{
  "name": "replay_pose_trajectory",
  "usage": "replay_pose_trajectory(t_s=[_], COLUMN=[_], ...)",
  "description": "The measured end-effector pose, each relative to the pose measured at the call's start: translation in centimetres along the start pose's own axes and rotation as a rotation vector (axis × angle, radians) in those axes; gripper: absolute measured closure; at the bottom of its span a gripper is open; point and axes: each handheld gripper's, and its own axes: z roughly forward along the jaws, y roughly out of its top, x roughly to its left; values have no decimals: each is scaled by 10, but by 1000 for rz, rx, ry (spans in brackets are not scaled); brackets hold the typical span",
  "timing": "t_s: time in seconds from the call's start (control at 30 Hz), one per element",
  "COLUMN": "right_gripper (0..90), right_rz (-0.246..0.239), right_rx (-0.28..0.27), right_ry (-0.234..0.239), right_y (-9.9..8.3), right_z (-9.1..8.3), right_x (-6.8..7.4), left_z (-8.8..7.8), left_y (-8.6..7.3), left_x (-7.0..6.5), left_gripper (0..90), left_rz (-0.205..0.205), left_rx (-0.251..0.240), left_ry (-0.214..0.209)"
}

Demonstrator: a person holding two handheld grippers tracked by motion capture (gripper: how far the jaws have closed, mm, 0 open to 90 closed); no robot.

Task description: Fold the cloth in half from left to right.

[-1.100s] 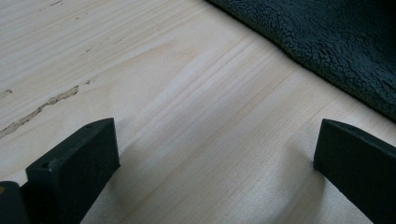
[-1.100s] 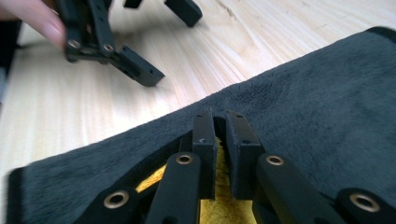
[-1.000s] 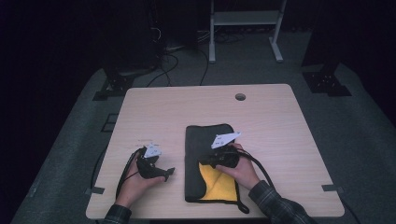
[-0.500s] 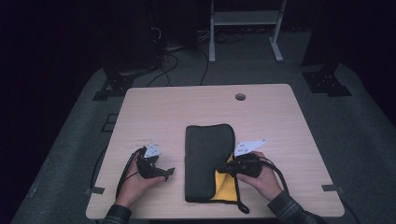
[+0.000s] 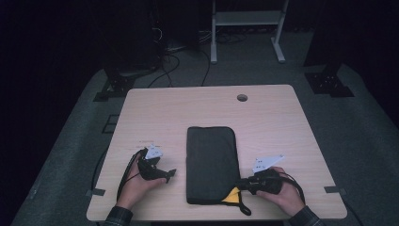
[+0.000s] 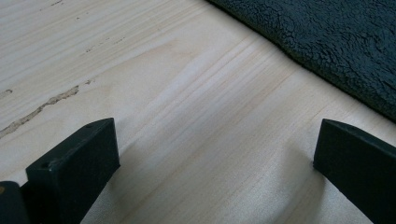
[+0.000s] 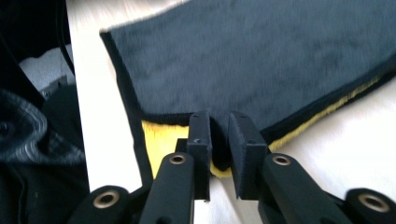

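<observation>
Nearest, at the worktop's (image 5: 282, 122) 6 o'clock edge: two forearms in dark sleeves, one hand on each gripper.

Right gripper (image 5: 239, 184), at about 5 o'clock on the worktop, lying low and pointing toward 9 o'clock. Its jaws have just been opening a little and now stand with a narrow gap; in the right gripper view (image 7: 218, 140) the black-bound edge of the cloth's upper layer lies between them. Whether the pads still press on it cannot be told. A grey three-cornered plate (image 5: 267, 163) sits on top, and a cable loops off the near edge.

Left gripper (image 5: 170, 173), at about 7 o'clock, tips pointing toward 3 o'clock. Jaws wide apart over bare wood in the left gripper view (image 6: 215, 158), nothing between them; the cloth's edge (image 6: 336, 42) lies just beyond.

Dark folded cloth (image 5: 211, 162), fleecy, roughly rectangular, long axis running 6 to 12 o'clock, flat at the worktop's centre between the two grippers. Yellow underlayer (image 5: 229, 197) exposed at its near right corner, beside the right gripper's tips.

Cable hole (image 5: 242, 98), toward 12 o'clock near the far edge.

Beyond the worktop: grey floor, cables, a white metal stand (image 5: 247, 19).
</observation>
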Motion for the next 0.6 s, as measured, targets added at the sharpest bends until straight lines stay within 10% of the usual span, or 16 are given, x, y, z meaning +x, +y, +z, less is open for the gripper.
replay_pose_trajectory(t_s=[0.37,0.6], right_gripper=[750,798], right_rz=[-7,-85], right_rx=[-96,65], right_ry=[-1,15], right_y=[3,2], right_z=[-23,10], right_x=[3,11], left_z=[0,0], left_y=[0,0], left_x=[0,0], left_gripper=[0,0], left_rz=[-1,-3], left_rx=[2,1], left_ry=[2,3])
